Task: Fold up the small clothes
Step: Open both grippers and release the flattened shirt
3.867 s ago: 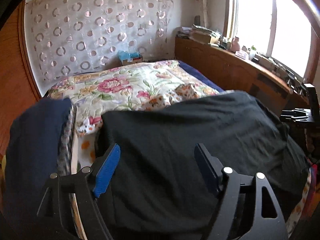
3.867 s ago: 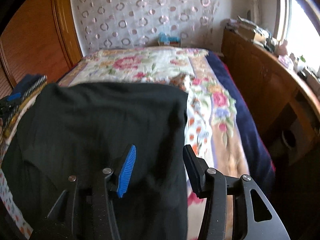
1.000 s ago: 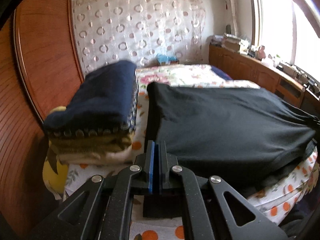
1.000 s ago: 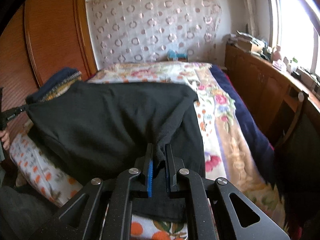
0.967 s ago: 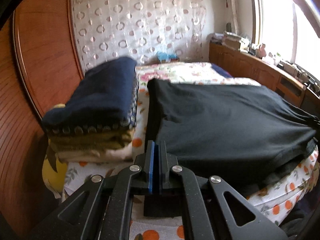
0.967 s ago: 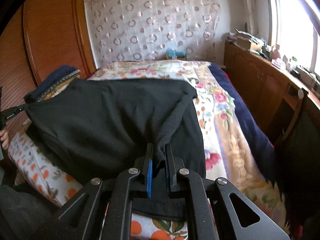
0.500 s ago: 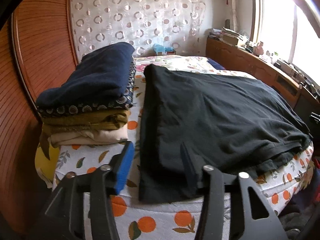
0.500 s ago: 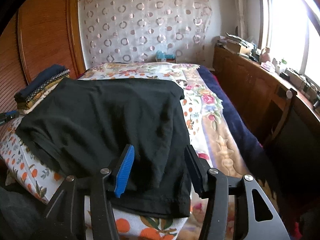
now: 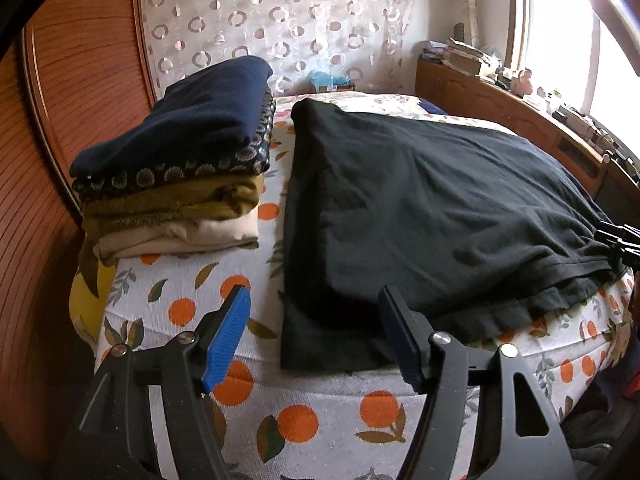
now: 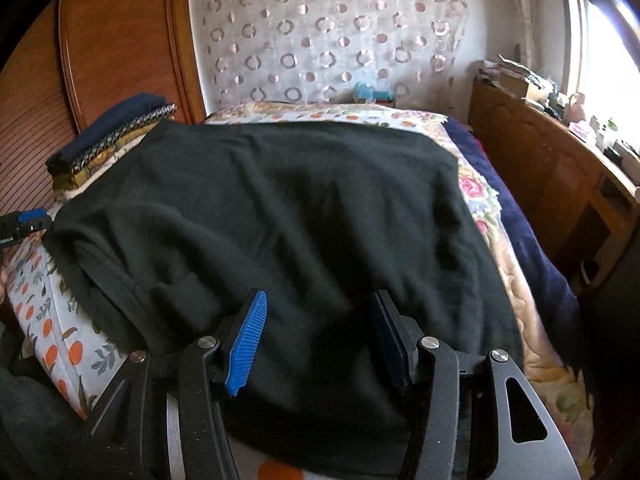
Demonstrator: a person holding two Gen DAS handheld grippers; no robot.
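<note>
A black garment lies folded and spread flat on the bed, its near hem hanging slightly over the front edge. My left gripper hovers over its near left corner with its jaws opening; the pads touch no cloth. It also shows as a blue-tipped finger at the left edge of the right wrist view, left gripper. My right gripper stands open just above the black garment near its front right part, with nothing pinched. The right gripper shows by the garment's right corner.
A stack of folded clothes, navy on top, sits left of the garment on the orange-print sheet. A wooden wardrobe stands close on the left. Right of the bed are a floral quilt and a wooden cabinet.
Both grippers were shut on the garment's near corners and have let go and opened. The garment now lies flat on the bed. Both hands have sunk a little; the right one shifted sideways.
</note>
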